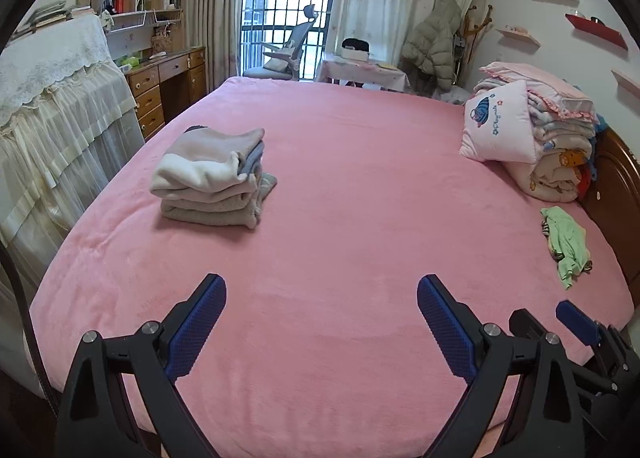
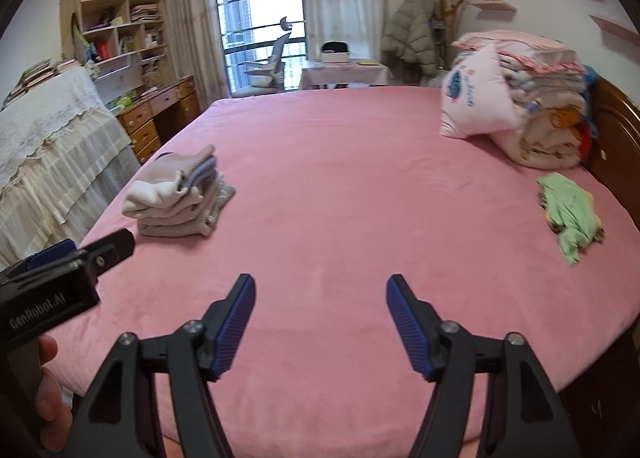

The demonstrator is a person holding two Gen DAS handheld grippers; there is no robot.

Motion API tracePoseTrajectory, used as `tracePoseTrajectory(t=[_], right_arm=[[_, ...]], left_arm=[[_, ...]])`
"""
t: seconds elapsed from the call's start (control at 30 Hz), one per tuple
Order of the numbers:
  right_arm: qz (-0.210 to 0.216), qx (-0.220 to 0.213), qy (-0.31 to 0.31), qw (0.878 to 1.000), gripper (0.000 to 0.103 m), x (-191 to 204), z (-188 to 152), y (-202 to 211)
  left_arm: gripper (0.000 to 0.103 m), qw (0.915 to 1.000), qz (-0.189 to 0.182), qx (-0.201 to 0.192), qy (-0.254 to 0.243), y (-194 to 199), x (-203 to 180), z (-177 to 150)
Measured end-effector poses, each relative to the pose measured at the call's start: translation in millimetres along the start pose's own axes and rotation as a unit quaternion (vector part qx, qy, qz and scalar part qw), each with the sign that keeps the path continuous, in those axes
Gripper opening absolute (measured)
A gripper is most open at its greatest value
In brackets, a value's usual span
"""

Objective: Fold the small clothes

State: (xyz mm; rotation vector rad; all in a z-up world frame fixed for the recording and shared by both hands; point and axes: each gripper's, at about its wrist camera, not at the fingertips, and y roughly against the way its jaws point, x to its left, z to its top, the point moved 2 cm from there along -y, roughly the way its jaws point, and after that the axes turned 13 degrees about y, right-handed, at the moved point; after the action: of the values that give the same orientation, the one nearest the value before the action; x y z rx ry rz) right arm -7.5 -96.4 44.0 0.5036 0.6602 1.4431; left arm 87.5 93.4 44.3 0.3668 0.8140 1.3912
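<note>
A stack of folded small clothes [image 1: 212, 178] in beige, white and grey sits on the left part of the pink bed [image 1: 340, 198]; it also shows in the right wrist view [image 2: 176, 198]. A crumpled light green garment [image 1: 566, 244] lies unfolded at the right side near the headboard, also in the right wrist view [image 2: 570, 214]. My left gripper [image 1: 322, 298] is open and empty above the bed's near edge. My right gripper [image 2: 320, 294] is open and empty beside it. Each gripper shows at the edge of the other's view.
A pink pillow [image 1: 500, 122] leans on a pile of folded quilts [image 1: 560, 150] at the far right by the brown headboard [image 1: 616, 186]. A lace-covered piece of furniture [image 1: 52, 106] and a wooden desk [image 1: 168, 86] stand left of the bed.
</note>
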Motion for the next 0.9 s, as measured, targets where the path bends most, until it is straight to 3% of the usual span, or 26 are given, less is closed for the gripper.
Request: tracePoseTrajectory(t=[0.13,0.4,0.9], right_arm=[[-0.002,0.003,-0.015,1.0,0.075,-18,-8,10],[-0.01,0.001,-0.01,1.0,0.075,-24,-3,16],[-0.033,0.012,0.014,0.999,0.075,-23,3,3]], left_arm=[[0.101,0.9995,0.017,-0.018,-0.02,11,-17,-12],[0.102,0.999,0.028,-0.012,-0.031,12,-34,-17],[0.102,0.9988,0.043,0.014,-0.02,-1,-31,-12]])
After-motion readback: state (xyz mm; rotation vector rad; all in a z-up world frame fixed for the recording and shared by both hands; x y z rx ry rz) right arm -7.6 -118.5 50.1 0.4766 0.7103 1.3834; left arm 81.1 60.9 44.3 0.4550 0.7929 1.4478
